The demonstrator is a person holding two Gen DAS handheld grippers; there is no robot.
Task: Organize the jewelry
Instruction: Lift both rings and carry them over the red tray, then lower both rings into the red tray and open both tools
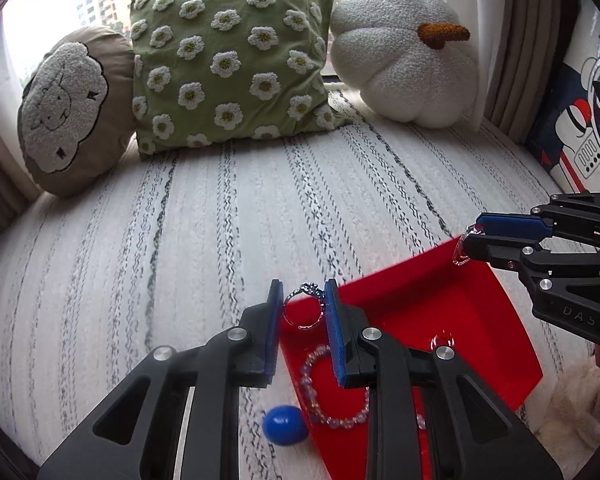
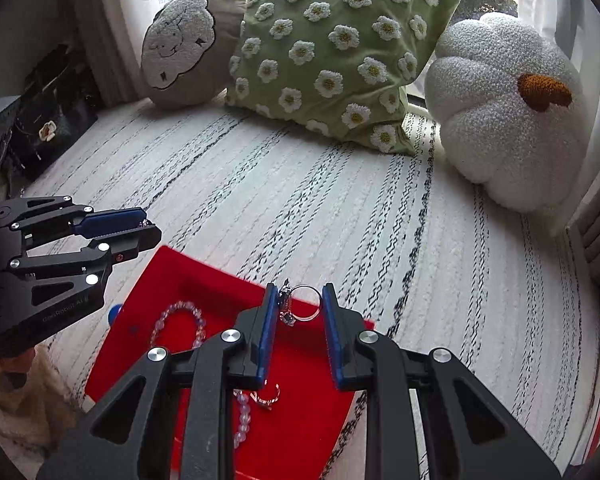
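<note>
A red tray [image 1: 480, 320] [image 2: 140, 340] lies on the striped white rug. In it are a clear bead bracelet [image 1: 320, 404] [image 2: 182, 314] and a small ring [image 1: 442, 340] [image 2: 268, 398]. My left gripper [image 1: 303, 300] is shut on a silver ring [image 1: 304, 308] above the tray's left edge; it also shows in the right wrist view [image 2: 150, 226]. My right gripper [image 2: 300, 304] is shut on a second silver ring [image 2: 300, 304] above the tray's far edge; it also shows in the left wrist view [image 1: 466, 242], with its ring [image 1: 460, 252].
A small blue ball [image 1: 285, 425] [image 2: 115, 312] lies beside the tray. A sheep cushion [image 1: 72, 112], a green flowered pillow [image 1: 232, 60] and a white pumpkin cushion [image 1: 408, 52] line the window at the back. A black bag [image 2: 52, 128] stands at the left.
</note>
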